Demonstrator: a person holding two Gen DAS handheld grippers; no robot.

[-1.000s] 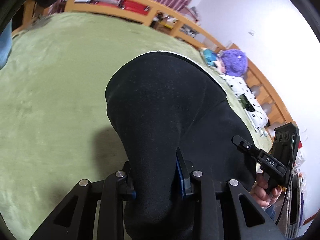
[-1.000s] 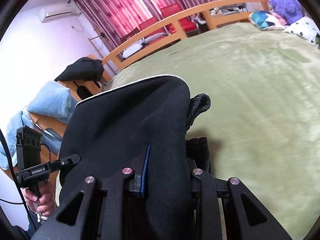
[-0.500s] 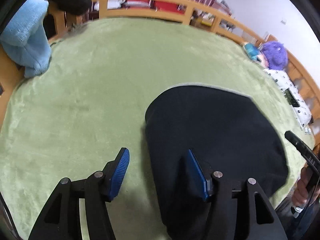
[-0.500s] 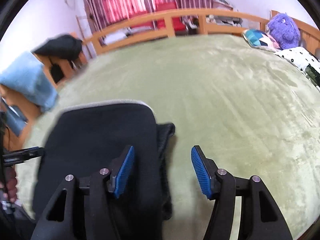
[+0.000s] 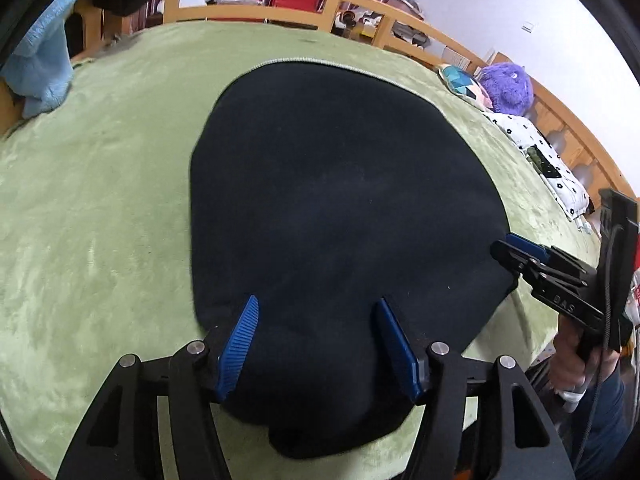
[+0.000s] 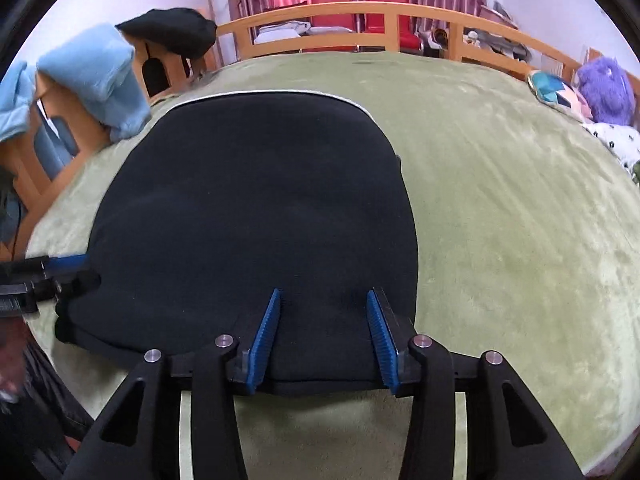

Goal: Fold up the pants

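The black pants [image 5: 340,200] lie folded into a flat stack on the green blanket [image 5: 100,200], with a thin white edge along the far side. They also show in the right wrist view [image 6: 256,216]. My left gripper [image 5: 316,344] is open and empty, its blue pads hovering over the near edge of the stack. My right gripper [image 6: 324,332] is open and empty over the near right part of the stack. The right gripper shows in the left wrist view [image 5: 552,276] at the stack's right edge. The left gripper shows in the right wrist view [image 6: 44,272] at the stack's left edge.
A wooden bed rail [image 6: 360,20] runs around the far side. Light blue towels [image 6: 100,80] and a black garment [image 6: 172,36] hang over the left rail. A purple plush toy [image 5: 508,88], a patterned cushion [image 5: 464,80] and a white dotted cloth [image 5: 536,152] lie at the right.
Both grippers let go of the black pants and opened. The pants dropped flat onto the blanket, and both grippers pulled back toward the near edge.
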